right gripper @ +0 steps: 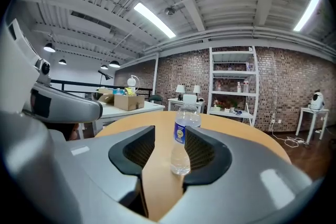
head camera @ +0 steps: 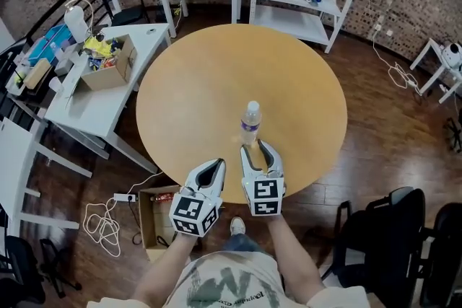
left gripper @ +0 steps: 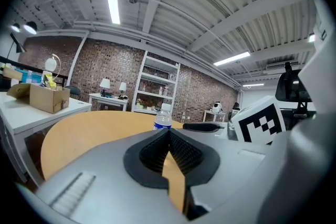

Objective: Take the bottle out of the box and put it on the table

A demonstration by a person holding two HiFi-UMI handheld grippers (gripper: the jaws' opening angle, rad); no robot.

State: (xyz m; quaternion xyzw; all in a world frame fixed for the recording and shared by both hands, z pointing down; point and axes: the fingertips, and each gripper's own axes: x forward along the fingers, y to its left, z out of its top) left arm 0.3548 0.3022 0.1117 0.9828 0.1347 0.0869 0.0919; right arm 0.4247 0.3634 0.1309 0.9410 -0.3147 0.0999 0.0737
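Clear plastic, blue-labelled and white-capped, the bottle (head camera: 250,123) stands upright, untouched, just beyond the parted jaws of our right gripper (head camera: 258,148). Our left gripper (head camera: 219,164) has its jaws together. The round wooden table (head camera: 202,83) has its near edge under both grippers, with broad tabletop beyond.

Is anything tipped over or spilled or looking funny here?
No, nothing stands out. The bottle stands upright on the round table with its cap on, and there is no puddle around it. The box sits open on the floor by the table's near edge.
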